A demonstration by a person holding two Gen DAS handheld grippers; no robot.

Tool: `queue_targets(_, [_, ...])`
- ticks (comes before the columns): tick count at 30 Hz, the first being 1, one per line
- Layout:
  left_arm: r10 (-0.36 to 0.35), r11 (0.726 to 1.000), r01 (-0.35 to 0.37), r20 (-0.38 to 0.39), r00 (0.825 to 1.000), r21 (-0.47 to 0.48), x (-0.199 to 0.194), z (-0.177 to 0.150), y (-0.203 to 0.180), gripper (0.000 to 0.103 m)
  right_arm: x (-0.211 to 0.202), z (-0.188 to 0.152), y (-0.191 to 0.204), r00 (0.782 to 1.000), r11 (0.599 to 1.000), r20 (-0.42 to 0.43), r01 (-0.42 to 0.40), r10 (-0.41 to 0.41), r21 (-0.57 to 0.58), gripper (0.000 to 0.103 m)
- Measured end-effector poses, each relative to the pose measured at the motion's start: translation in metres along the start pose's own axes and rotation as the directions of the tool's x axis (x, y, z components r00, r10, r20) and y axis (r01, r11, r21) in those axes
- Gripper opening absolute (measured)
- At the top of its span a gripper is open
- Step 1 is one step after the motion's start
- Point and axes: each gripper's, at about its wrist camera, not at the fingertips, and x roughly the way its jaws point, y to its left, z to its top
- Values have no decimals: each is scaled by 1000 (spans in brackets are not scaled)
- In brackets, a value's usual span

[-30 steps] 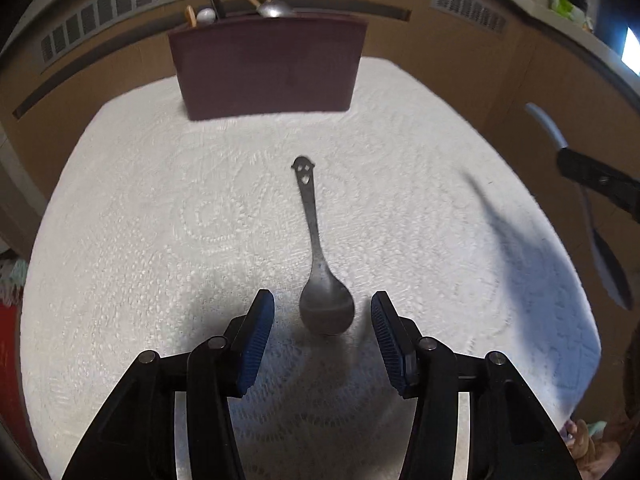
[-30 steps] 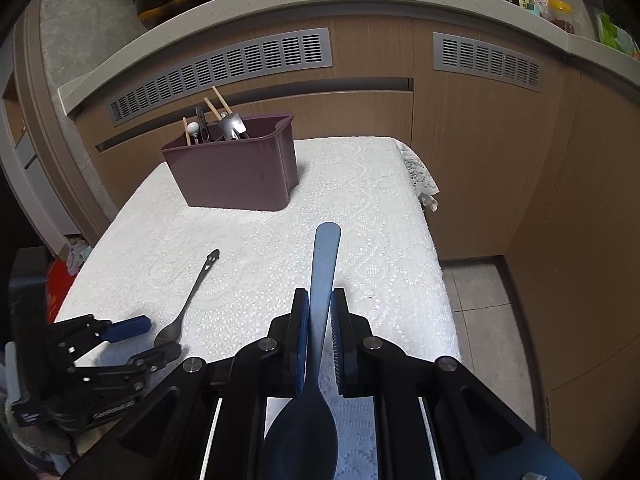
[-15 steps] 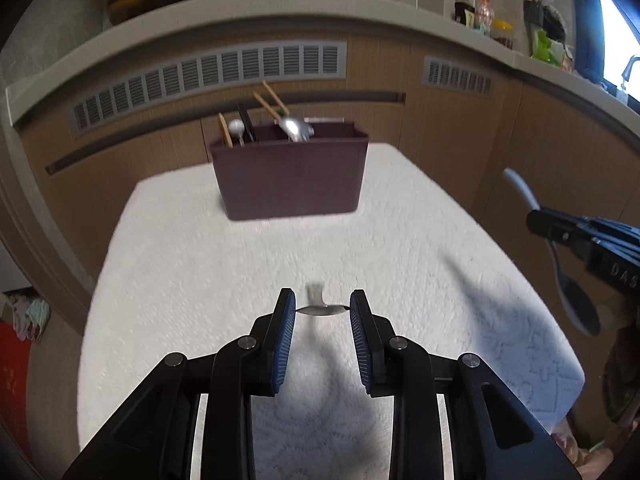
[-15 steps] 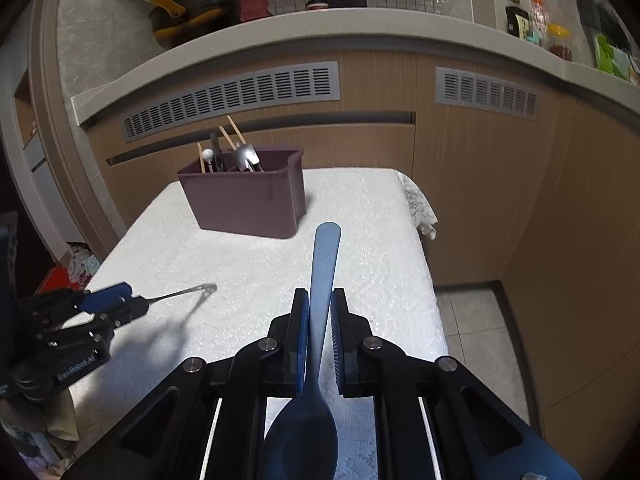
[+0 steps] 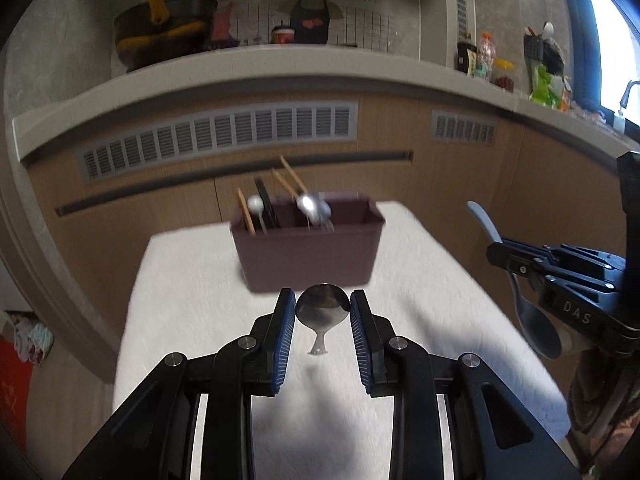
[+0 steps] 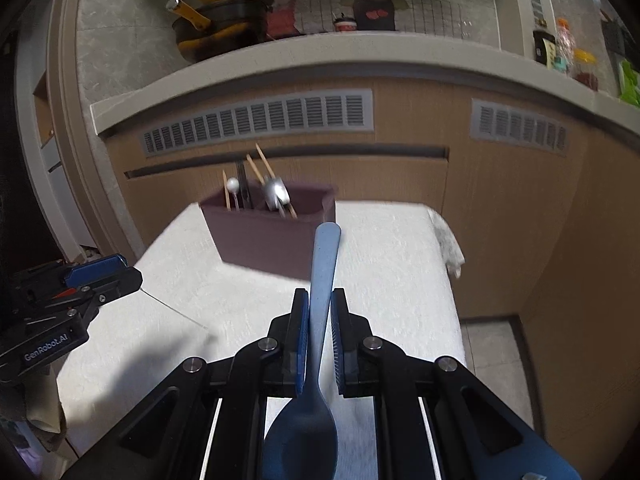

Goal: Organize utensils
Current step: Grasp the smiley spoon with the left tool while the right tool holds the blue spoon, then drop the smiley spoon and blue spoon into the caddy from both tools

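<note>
Change: since a second ago the metal spoon (image 5: 322, 311) has left the tablecloth (image 5: 192, 292) and both tools sit higher; the left jaws have just been closing on it.
Left gripper (image 5: 322, 312): pinches the spoon's bowl by its edges between the blue pads, bowl upright, stub of handle hanging below, above the cloth.
Right gripper (image 6: 320, 320): pressed together on the blue spoon (image 6: 320, 300), handle pointing ahead toward the bin, bowl back near the camera.
Bin (image 5: 308, 256): maroon, at the table's far end, holding chopsticks and spoons.
Hard to see: most of the metal spoon's handle is hidden; the bin's contents are blurred; the blue spoon's bowl is cut off by the bottom edge.
</note>
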Motion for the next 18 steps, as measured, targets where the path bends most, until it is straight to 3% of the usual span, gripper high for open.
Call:
queue_targets(4, [-32,999,33,90,995,-10,-10,58,21,29,-3,58,4,991,999,136,3,2,-37,10])
queue_targets(10, [-49,998,56,188,981,-31,0,128,55,29,3,137,17,935,998,351,-17,39,-65,11])
queue_targets(13, [-36,997,47,183,982,-58,22,146,72,29,23,159,20,926,998,376,-22,44,-61,11])
queue_targets(18, [-51,993,62,118,992,-97,63,154,92,29,62,168,24,937,998,344,-50,62,-44,11])
